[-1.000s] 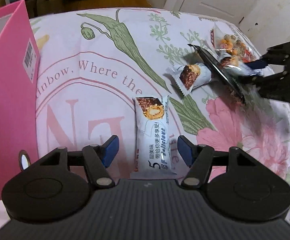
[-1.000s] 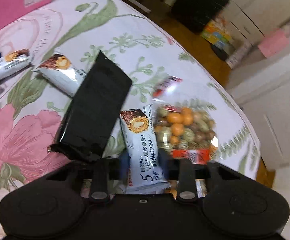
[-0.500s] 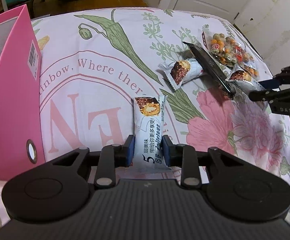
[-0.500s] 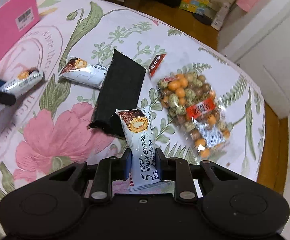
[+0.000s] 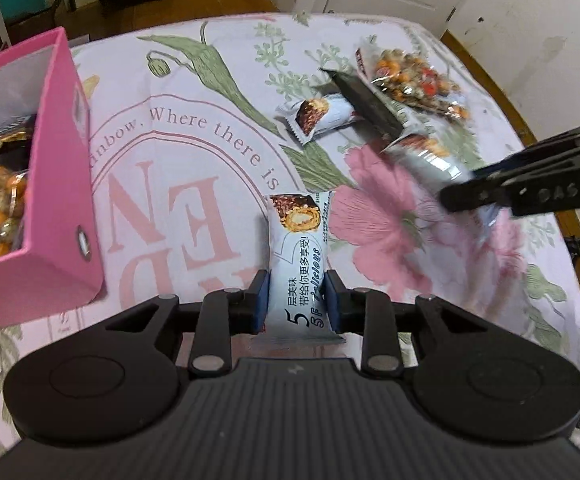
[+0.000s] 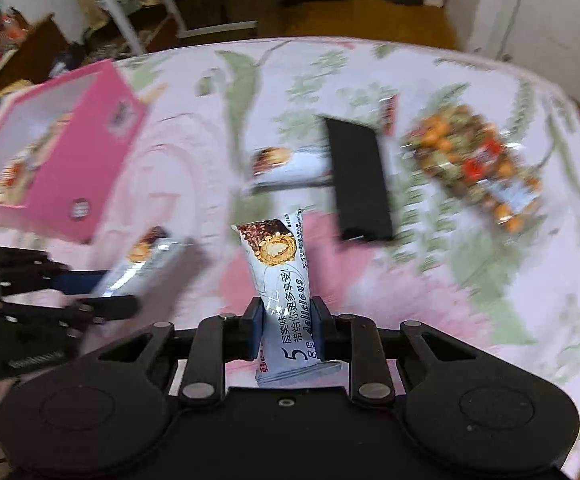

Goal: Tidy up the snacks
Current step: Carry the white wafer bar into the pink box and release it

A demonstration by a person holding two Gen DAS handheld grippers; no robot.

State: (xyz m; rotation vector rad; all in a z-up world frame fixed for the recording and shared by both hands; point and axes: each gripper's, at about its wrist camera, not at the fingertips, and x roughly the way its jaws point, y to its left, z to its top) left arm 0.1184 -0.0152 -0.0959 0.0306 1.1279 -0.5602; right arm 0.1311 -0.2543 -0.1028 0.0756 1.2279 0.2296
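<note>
- Left gripper (image 5: 297,299) has just closed, jaws clamped on a white cake-roll bar (image 5: 299,252), lifted above the floral tablecloth (image 5: 194,92) near the pink box (image 5: 64,184).
- Right gripper (image 6: 287,326), jaws pinched tight, holds a second cake-roll bar (image 6: 280,268) off the cloth.

Round tabletop (image 5: 178,168) under a floral cloth with pink lettering. On it: pink box (image 5: 64,216) at the left, wrapped cake bar (image 5: 322,116) near the middle, touching a flat black packet (image 5: 370,104), and a clear bag of mixed nuts (image 5: 414,80) just beyond.
</note>
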